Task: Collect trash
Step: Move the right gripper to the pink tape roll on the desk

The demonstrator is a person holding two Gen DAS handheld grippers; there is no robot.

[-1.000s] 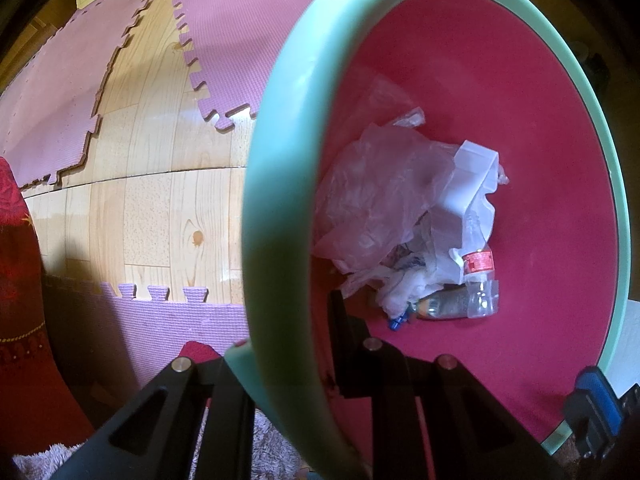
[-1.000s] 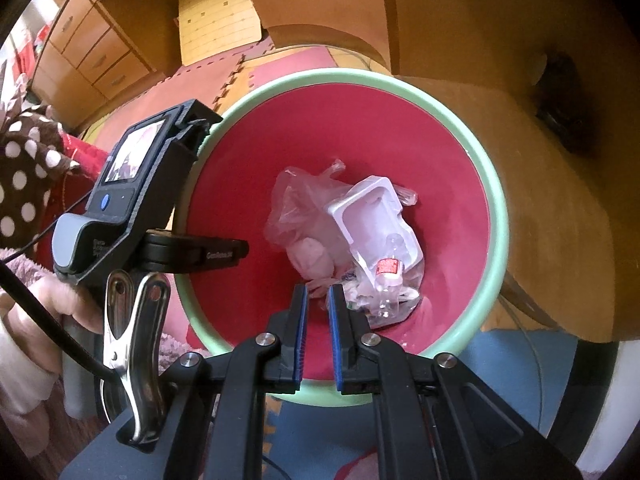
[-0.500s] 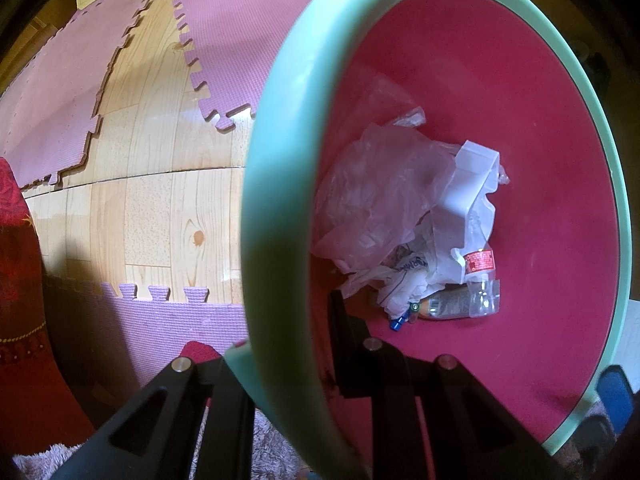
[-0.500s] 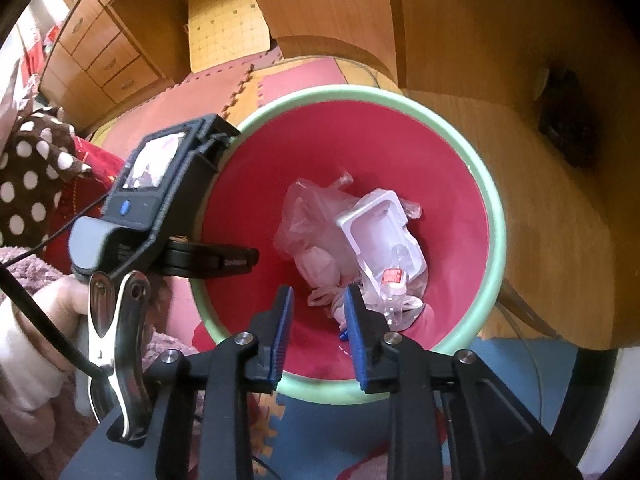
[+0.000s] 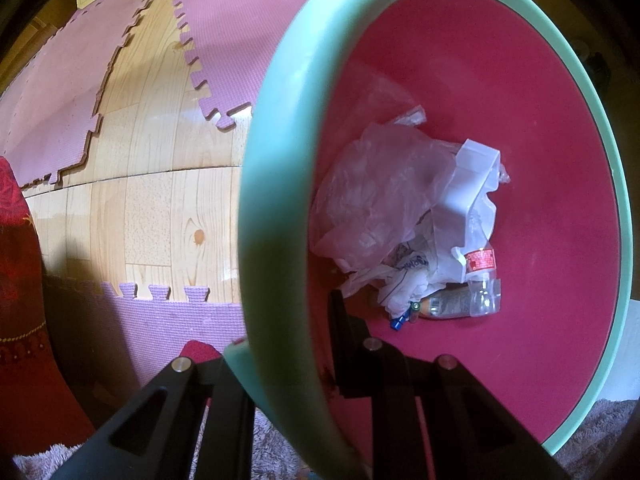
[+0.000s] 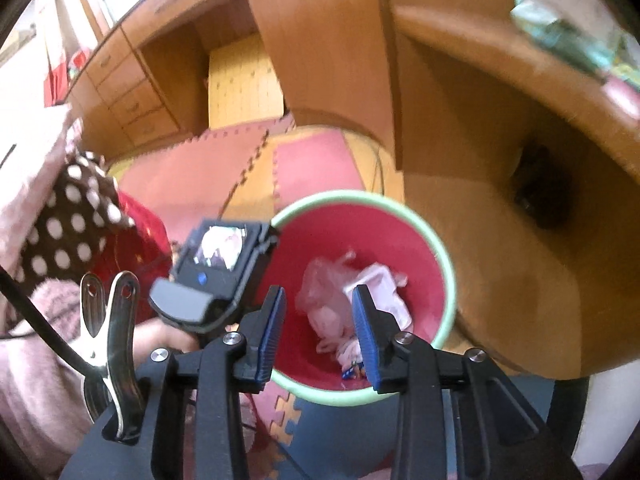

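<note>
bin (image 6: 444, 280): on floor, right of foam mats (image 5: 240, 28) | bottle (image 5: 480, 276), bag (image 5: 372, 196): inside bin

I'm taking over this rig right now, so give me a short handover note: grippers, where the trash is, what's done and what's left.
Left gripper: shut on the green rim of the trash bin, one finger inside, one outside.
Right gripper: above the bin, jaws just opened, nothing between them.
In the bin: crumpled plastic bag, white plastic tray, clear plastic bottle, small blue scrap.
Done: those pieces are binned.
Left: these views show no loose trash on the floor; look around before stopping.
</note>
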